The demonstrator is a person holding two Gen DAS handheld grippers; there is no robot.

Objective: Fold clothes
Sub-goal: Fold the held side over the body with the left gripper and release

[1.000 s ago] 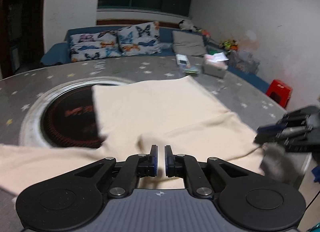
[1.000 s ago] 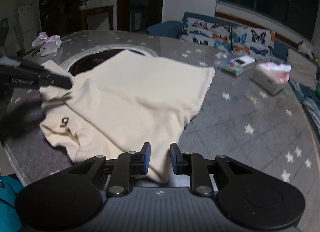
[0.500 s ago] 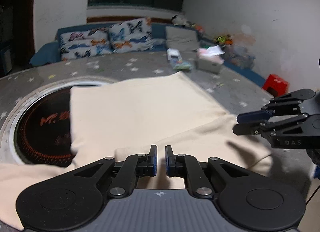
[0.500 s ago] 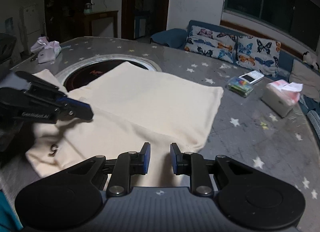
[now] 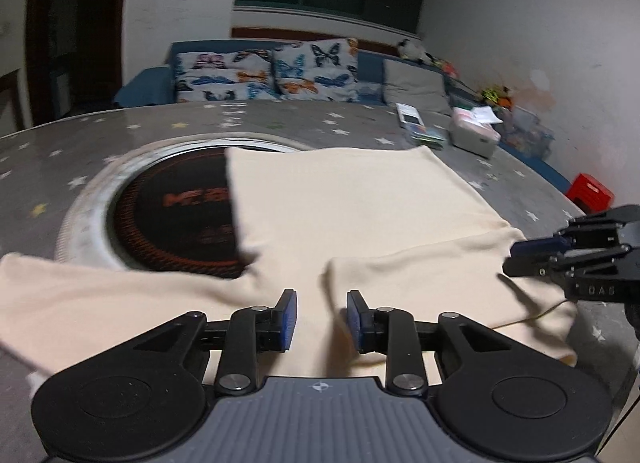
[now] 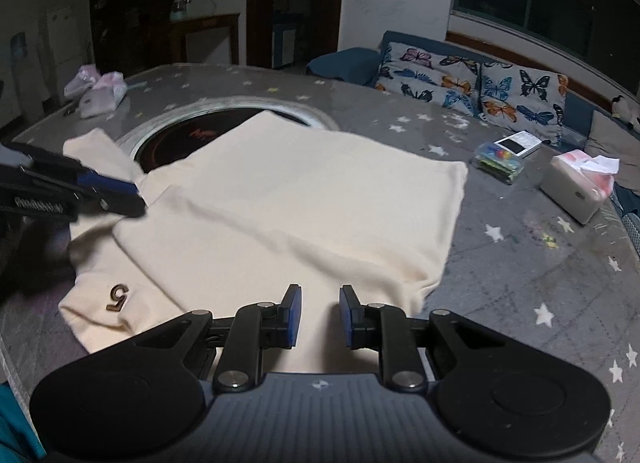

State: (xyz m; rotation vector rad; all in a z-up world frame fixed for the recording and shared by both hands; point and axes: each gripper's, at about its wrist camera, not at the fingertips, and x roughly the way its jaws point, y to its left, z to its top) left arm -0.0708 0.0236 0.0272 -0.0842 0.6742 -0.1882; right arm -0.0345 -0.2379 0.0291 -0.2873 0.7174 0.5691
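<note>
Left gripper [image 5: 319,317] jaws opening since a moment ago, nothing pinched, folded sleeve now dropped across cream garment [image 5: 360,207], garment spread on starry table [image 6: 520,263] partly over dark round burner [image 5: 176,219], right gripper [image 6: 319,315] narrowly parted, gripping nothing

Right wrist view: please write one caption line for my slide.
Right gripper with jaws apart over a half-folded cream shirt on a star-patterned table.

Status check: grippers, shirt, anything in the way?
Left gripper opening, letting go. Right gripper open, empty. Cream shirt part-folded on table. Nothing on it.
</note>
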